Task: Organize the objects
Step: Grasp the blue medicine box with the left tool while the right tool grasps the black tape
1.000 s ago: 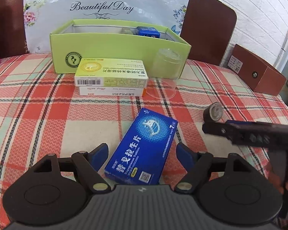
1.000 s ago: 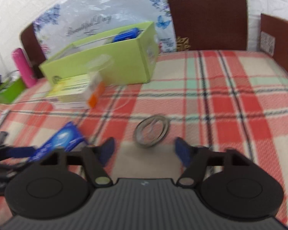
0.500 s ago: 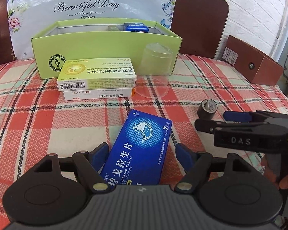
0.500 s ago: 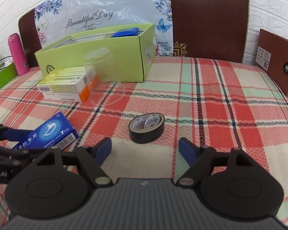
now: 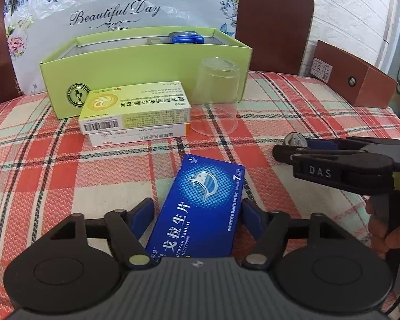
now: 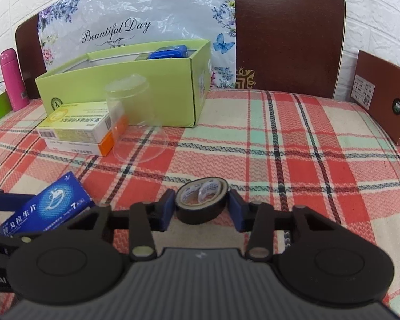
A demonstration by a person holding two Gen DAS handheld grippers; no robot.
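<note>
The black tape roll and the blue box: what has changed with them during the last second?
The right gripper moved forward and closed in around the black tape roll, its fingers now at both sides. The left gripper advanced until the blue box lies between its open fingers. The green box, the stacked medicine boxes and the clear cup stayed in place.

Bare plaid cloth [image 6: 293, 160] lies open on the right; leftward, the upturned clear cup [image 6: 132, 112], stacked medicine boxes [image 6: 78, 126] and green box [image 6: 157, 85] crowd together, blocking passage
</note>
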